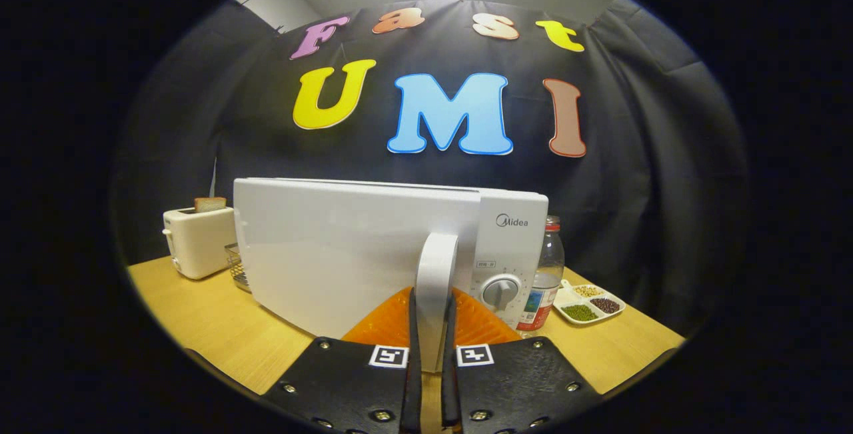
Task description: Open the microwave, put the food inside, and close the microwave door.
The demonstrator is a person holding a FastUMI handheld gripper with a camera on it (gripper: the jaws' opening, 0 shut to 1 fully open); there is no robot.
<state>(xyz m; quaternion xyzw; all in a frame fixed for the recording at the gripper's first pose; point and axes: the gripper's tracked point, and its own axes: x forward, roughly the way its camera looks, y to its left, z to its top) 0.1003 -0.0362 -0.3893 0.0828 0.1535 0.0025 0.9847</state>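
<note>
here the white microwave [360, 247] is sitting on the wooden table [200, 314], its door looking slightly ajar. the gripper [432, 327] is pinching the door's upright handle [436, 274], one finger pressing on each side. a toaster [196, 242] is holding a bread slice [210, 205] left of the microwave; a bottle [548, 274] and a divided dish [590, 302] of beans are standing right of it.

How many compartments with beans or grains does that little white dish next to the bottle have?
3: in the white dish right of the bottle, green ones nearest the gripper, dark ones rightmost, pale ones farthest back.
</note>
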